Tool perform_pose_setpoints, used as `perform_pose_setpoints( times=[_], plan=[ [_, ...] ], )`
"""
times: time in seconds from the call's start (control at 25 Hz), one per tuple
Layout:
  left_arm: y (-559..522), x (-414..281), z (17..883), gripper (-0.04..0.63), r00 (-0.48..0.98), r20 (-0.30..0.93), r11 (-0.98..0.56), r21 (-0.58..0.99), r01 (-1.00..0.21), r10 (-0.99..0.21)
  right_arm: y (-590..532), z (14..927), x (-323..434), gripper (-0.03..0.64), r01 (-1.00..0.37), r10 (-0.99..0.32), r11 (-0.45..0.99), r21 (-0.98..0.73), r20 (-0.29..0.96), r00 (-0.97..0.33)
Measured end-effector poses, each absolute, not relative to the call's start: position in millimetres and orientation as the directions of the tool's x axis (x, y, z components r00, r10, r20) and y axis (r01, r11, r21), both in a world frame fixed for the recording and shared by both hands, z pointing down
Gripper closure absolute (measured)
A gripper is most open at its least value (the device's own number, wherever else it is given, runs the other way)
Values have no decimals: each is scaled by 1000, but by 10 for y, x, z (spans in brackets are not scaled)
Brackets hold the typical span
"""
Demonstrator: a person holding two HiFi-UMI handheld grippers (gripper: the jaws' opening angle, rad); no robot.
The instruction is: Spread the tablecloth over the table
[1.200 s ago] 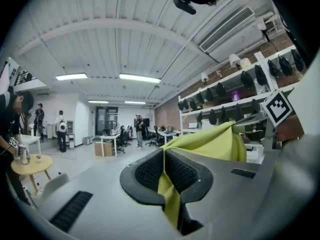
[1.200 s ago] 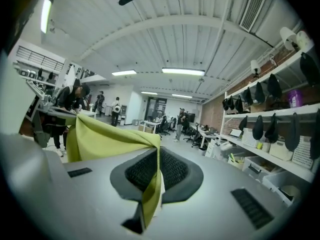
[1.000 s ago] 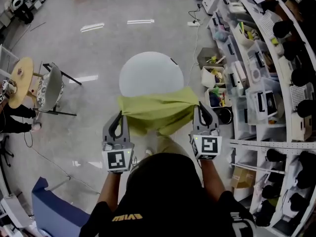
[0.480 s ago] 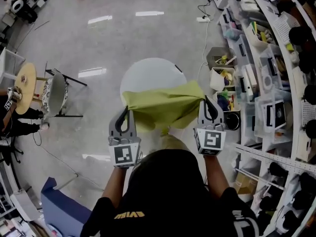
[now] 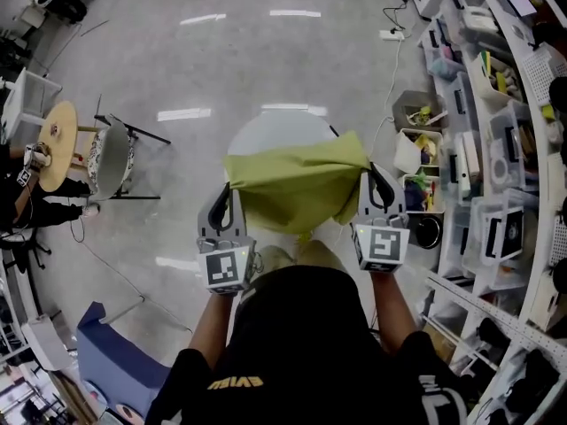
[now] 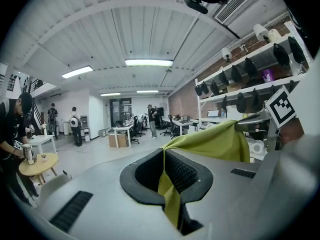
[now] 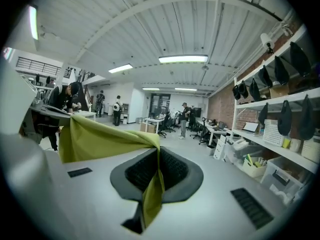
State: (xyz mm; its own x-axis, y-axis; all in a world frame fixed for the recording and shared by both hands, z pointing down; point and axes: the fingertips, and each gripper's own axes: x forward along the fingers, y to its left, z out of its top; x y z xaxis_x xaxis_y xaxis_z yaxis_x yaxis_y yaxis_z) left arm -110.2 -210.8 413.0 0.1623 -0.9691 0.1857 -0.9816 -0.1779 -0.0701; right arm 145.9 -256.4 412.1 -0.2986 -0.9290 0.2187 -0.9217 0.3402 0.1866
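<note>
**Tablecloth [image 5: 297, 184] held taut above the table**

The yellow-green tablecloth hangs spread between the two grippers, in front of the person who holds them. The left gripper [image 5: 227, 191] is clamped on one end of the cloth's upper edge. In the left gripper view its jaws are closed, with a fold of the fabric pinched between the black pads, and the rest of the cloth runs off to the right. The right gripper [image 5: 368, 170] grips the other end the same way, its jaws closed on a pinched fold while the cloth stretches away to the left.

In the head view the cloth hides the near part of the round white table [image 5: 270, 129], and the far part shows bare beyond it. Whether the fabric touches the tabletop cannot be told.

A chair [image 5: 111, 159] and a wooden side table [image 5: 53, 144] stand well apart at the left. Shelves [image 5: 496, 140] with storage bins line the right side.
</note>
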Motion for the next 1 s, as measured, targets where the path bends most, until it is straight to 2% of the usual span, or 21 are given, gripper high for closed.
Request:
perform_pose_setpoints(
  times=[0.16, 0.32, 0.64, 1.0],
  plan=[
    [-2218, -1209, 4177, 572, 156, 206, -175, -73, -982, -966, -2725, 4143, 1331, 603, -910, -922, 368, 190, 200, -331],
    [-2355, -1328, 4232, 572, 170, 210, -186, -60, -981, -963, -2832, 4201, 1216, 603, -906, -913, 379, 187, 233, -334],
    [-2709, -1552, 4172, 572, 232, 243, -248, -38, -968, -942, -3021, 4124, 1065, 603, -927, -931, 320, 194, 247, -270],
    [-3511, -1739, 3764, 572, 300, 165, -334, -240, -912, -939, -3716, 3828, 893, 603, -902, -934, 339, 268, 208, -289]
  ],
)
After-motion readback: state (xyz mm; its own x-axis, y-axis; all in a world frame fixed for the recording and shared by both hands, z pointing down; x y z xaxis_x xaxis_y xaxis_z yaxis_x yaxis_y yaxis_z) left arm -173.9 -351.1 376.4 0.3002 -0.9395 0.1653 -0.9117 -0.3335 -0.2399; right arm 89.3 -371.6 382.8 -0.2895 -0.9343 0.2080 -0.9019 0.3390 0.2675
